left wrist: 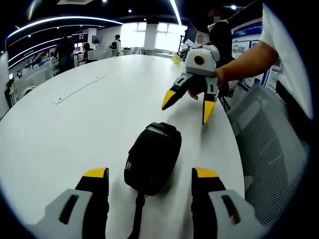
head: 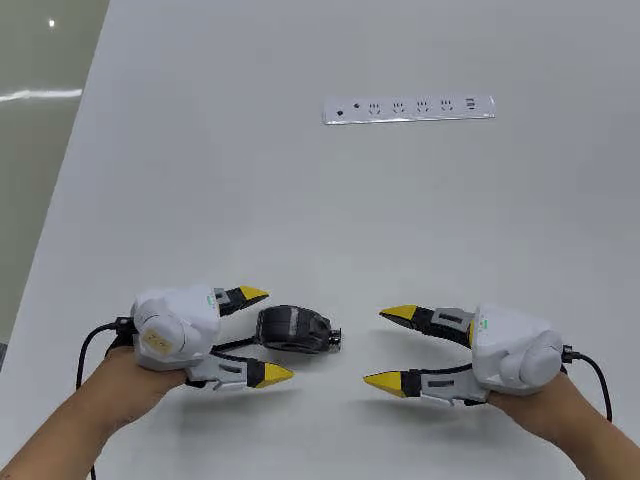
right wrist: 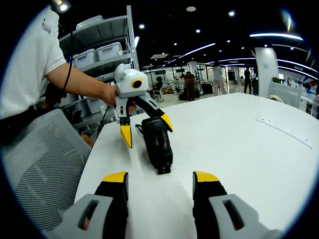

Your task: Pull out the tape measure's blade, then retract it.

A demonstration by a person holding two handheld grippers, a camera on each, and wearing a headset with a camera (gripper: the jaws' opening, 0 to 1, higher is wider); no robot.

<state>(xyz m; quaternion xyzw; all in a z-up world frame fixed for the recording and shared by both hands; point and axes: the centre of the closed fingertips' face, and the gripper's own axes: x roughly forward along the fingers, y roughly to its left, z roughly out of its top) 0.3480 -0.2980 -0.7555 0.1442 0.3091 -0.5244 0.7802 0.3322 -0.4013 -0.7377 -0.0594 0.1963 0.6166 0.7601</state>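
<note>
Count on one table (head: pixel 300 200)
One tape (head: pixel 293 329), one power strip (head: pixel 408 108) and one mesh chair (right wrist: pixel 40 164); two grippers, the left gripper (head: pixel 272 334) and the right gripper (head: pixel 377 347), each with two yellow-tipped jaws; two hands, the left hand (head: pixel 125 385) and the right hand (head: pixel 540 405).

The tape measure (head: pixel 293 329) is a rounded black case with a grey panel. It lies on the white worktop (head: pixel 300 200) near the front edge. Its blade (right wrist: pixel 160 171) is wound in.
</note>
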